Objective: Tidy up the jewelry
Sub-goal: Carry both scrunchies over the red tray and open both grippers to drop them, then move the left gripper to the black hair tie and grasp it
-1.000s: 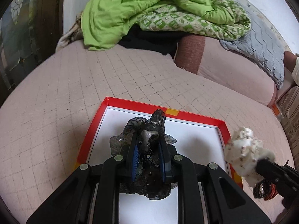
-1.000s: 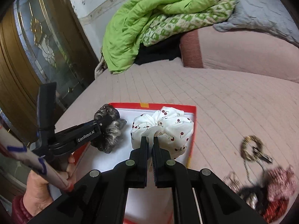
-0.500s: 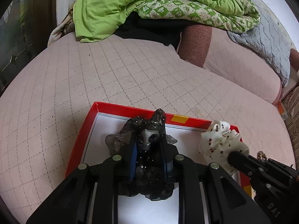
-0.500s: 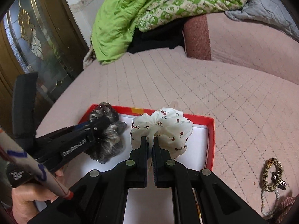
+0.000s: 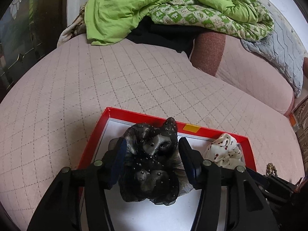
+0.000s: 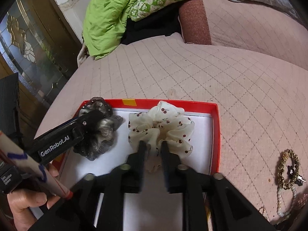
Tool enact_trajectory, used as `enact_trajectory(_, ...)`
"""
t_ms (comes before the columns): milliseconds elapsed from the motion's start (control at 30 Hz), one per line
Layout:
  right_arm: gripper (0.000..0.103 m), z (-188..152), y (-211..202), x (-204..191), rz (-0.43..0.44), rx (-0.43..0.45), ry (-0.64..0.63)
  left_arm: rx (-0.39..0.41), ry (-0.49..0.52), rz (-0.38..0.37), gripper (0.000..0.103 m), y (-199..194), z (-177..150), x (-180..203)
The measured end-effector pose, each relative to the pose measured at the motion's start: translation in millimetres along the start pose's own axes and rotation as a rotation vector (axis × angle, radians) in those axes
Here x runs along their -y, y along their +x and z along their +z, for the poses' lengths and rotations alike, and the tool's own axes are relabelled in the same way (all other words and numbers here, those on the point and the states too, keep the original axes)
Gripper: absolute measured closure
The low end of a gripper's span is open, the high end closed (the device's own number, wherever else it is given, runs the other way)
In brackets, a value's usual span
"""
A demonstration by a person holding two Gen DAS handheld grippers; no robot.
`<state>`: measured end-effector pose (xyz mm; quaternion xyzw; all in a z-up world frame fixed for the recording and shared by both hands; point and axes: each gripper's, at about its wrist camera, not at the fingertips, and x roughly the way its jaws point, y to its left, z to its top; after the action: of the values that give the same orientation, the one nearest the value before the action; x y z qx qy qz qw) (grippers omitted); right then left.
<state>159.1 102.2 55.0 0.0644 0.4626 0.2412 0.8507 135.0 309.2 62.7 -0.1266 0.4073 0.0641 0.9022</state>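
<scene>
Scrunchies, two, in red box (image 6: 215, 127) on bed.
I read left hand-held gripper (image 5: 152, 152) spread around black scrunchie (image 5: 152, 165); right hand-held gripper (image 6: 153, 146) parted at white cherry-print scrunchie (image 6: 161, 127).

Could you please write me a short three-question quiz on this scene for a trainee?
1. True or false: both grippers are clamped shut on a scrunchie.
2. Which item lies in the red-rimmed box on the side nearer the loose jewellery? A) dark scrunchie B) cherry-print scrunchie C) leopard-print hair tie
3. Fill in: the leopard-print hair tie lies ____ the box, on the pink quilt.

Key
1. False: the left gripper and the right gripper both stand open, fingers spread beside the dark scrunchie and the cherry-print scrunchie.
2. B
3. outside
</scene>
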Motion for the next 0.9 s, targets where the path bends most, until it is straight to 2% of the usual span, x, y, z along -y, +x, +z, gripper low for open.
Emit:
enact_trajectory(33, 0.064, -1.2, -3.9, 0.6, 0.004, 0.008, 0.004, 0.006, -0.001, 0.002, 0.047, -2.1, 0.7, 0.3)
enact_trajectory(133, 0.064, -2.6, -13.8, -0.2, 0.016, 0.033, 0.008, 0.035, -0.002, 0.009, 0.044, -10.5, 3.2, 1.7)
enact_trajectory(500, 0.064, -25.7, -76.2, 12.6, 0.075, 0.121, 0.043, 0.146, 0.006, -0.015, 0.043, -48.4, 7.1, 21.9)
enact_trajectory(700, 0.062, -61.6, -121.0, 58.7, 0.053, 0.156, 0.118, 0.183, 0.077, -0.063, 0.043, -73.6, -4.7, 52.9)
enact_trajectory(867, 0.061, -98.8, -147.0, 132.6, 0.035, 0.118, 0.322, 0.177, 0.133, -0.131, 0.043, -86.7, -21.5, 88.3)
enact_trajectory(900, 0.061, -108.0, -150.8, 153.3, 0.037, 0.106, 0.393, 0.169, 0.148, -0.152, 0.043, -88.5, -26.8, 98.3)
